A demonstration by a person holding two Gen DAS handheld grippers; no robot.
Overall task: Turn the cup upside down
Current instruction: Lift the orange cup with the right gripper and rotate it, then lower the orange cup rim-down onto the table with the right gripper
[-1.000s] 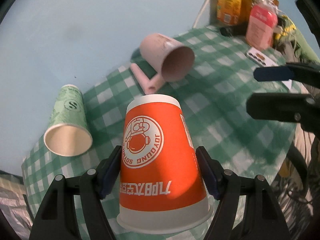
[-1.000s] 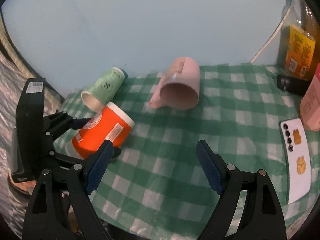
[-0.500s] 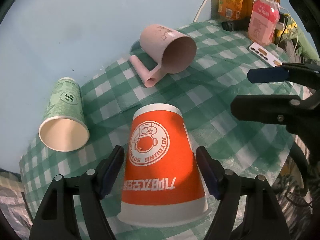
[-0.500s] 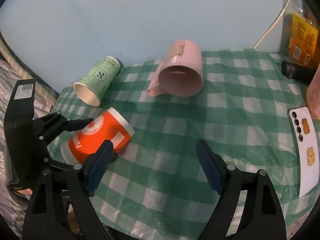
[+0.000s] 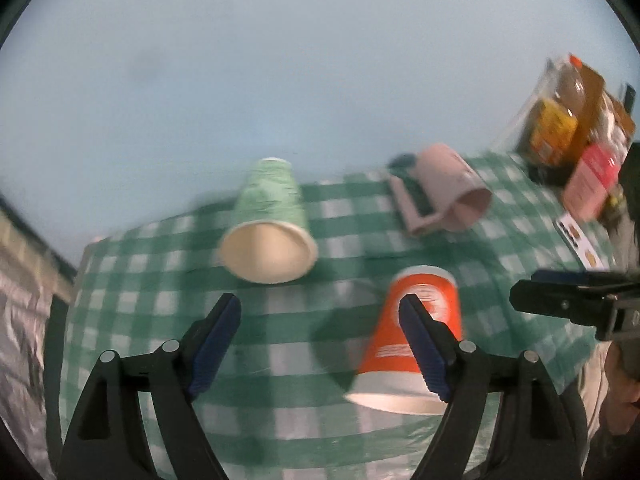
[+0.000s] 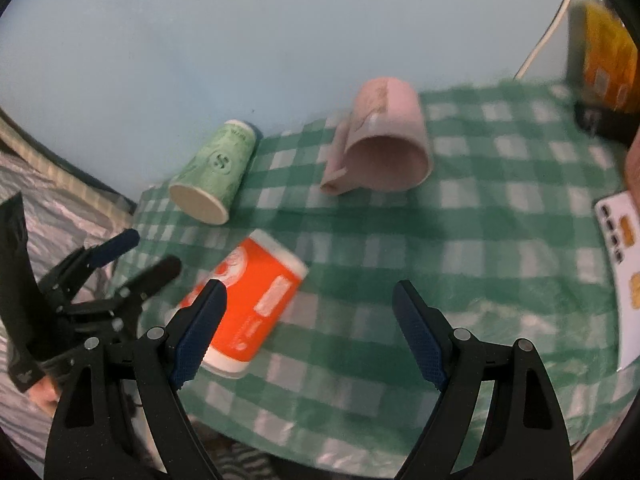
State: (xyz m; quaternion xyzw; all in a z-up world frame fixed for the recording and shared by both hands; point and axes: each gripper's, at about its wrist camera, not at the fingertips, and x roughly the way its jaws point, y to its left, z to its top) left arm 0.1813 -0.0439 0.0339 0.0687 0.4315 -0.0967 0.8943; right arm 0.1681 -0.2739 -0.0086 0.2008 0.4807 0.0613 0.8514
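Left wrist view: your left gripper [image 5: 320, 332] stands wide apart and holds nothing. The orange paper cup [image 5: 412, 336] sits mouth-down near the front edge of the checked tablecloth [image 5: 132, 280], partly behind the right-hand finger. Judged from its look, it is light, thin-walled and easily crushed, so take it mid-wall with a soft squeeze. The green paper cup [image 5: 272, 220] lies on its side toward the back left corner, mouth facing you; the pink mug [image 5: 444, 196] lies on its side farther right. Your right gripper [image 5: 568, 300] shows at the right border.

Right wrist view: your right gripper [image 6: 308, 332] is also wide, empty. The orange cup [image 6: 248, 300] lies just beyond its left finger; the phone [image 6: 620, 272] lies near the right edge. Nothing blocks the green cup [image 6: 216, 172].
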